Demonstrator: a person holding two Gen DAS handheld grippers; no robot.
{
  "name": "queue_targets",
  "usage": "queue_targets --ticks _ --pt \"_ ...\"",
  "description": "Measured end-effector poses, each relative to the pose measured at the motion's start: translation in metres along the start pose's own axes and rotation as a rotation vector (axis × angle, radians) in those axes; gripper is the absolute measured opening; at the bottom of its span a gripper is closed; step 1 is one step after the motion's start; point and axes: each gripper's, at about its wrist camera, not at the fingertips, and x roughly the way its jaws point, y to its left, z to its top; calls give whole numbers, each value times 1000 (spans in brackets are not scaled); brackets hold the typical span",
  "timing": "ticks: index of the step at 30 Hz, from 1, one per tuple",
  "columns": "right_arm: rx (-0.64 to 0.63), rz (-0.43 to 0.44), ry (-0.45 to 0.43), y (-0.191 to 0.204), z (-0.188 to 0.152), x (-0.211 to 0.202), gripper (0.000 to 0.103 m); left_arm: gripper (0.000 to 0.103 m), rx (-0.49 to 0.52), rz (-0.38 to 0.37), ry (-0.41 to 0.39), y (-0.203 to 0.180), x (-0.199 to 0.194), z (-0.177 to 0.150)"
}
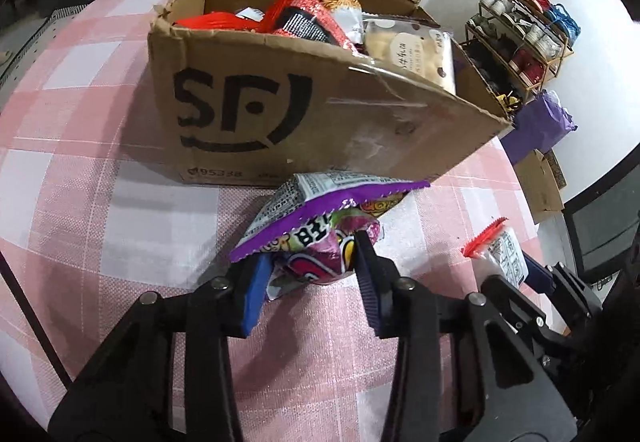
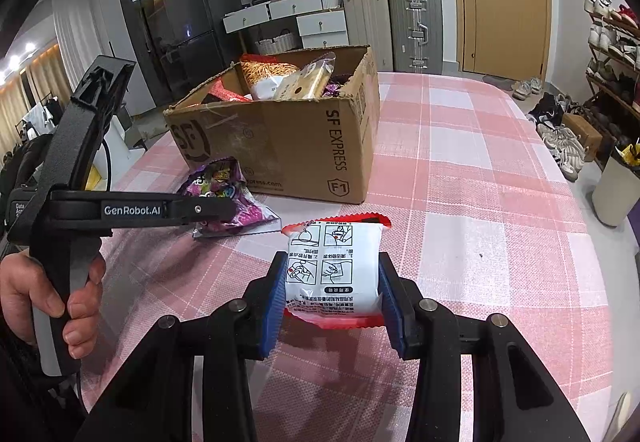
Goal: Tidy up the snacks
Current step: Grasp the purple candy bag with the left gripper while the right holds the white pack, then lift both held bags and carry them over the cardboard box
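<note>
On the checked cloth (image 2: pixel 460 162) before the box (image 1: pixel 304 122), my left tongs (image 1: pixel 310 262) pinch the purple bag (image 1: pixel 320 238) and my right tongs (image 2: pixel 332 282) clamp the white packet (image 2: pixel 334 270) mid-body, both likely light, crinkly, slippery, best gripped across the puffed middle.

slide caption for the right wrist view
Right gripper clamps white red-edged snack packet before brown cardboard box.
</note>
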Motion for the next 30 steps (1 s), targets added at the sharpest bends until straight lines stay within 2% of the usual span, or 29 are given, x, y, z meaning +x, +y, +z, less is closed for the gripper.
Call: queue_targets --ticks 20,30 --pt "-17 -13 -9 13 3 -9 43 34 35 -10 -39 6 -31 -16" --pt "-35 -10 -37 22 15 -21 43 34 80 -11 -100 7 -76 -14"
